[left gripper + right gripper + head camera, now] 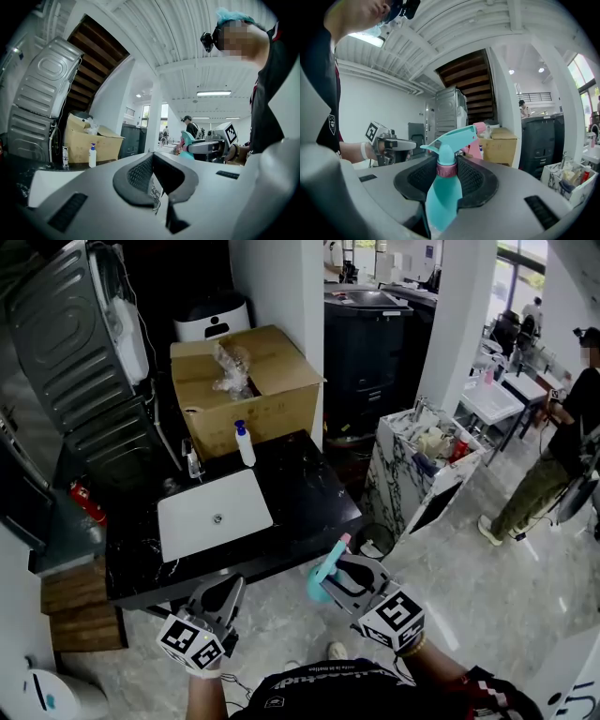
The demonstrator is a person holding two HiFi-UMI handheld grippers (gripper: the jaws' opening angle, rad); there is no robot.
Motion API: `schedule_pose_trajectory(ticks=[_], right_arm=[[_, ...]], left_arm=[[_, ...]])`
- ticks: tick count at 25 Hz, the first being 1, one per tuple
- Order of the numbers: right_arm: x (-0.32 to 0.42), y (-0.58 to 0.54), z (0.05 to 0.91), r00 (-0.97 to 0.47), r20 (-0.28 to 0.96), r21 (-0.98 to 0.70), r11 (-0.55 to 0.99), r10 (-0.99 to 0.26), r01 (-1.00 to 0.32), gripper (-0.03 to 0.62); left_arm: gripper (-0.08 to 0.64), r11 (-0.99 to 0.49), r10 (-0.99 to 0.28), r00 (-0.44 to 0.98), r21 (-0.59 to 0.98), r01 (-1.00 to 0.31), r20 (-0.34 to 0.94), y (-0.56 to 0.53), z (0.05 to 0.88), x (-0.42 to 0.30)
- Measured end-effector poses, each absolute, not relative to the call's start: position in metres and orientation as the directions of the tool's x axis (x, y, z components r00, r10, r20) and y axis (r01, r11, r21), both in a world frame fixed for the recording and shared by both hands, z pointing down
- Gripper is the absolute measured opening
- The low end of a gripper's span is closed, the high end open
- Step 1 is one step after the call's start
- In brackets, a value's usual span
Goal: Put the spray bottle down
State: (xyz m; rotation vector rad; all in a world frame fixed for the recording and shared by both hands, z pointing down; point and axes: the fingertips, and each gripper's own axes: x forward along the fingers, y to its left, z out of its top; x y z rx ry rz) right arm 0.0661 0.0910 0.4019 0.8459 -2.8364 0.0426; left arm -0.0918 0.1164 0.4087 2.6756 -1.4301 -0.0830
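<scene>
Between the ribbed black pads of my right gripper (447, 174) sits the teal plastic spray bottle (443, 199), clamped near its pink collar, in the air beside the glossy black counter (309, 495). My left gripper (157, 180) is closed, with nothing inside. An open brown cardboard box (274, 411) contains crumpled clear plastic (230, 371).

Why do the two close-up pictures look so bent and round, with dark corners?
Left gripper view: a wide-angle lens bows the ceiling and blackens the corners. Right gripper view: same bending, and the near spray bottle looms large. Head view: straighter lines, dim black counter, bright windows.
</scene>
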Motion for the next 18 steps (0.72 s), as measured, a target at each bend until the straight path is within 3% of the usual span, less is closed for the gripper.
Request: schedule_pose_trajectory(ticks=[18], right_arm=[[0.097, 0.074, 0.406, -0.811, 0.196, -0.006, 0.826, -0.552, -0.564, 0.161]], left_arm=[[0.015, -0.558, -0.825, 0.565, 0.141, -0.818, 0.019, 0.106, 0.414, -0.060]])
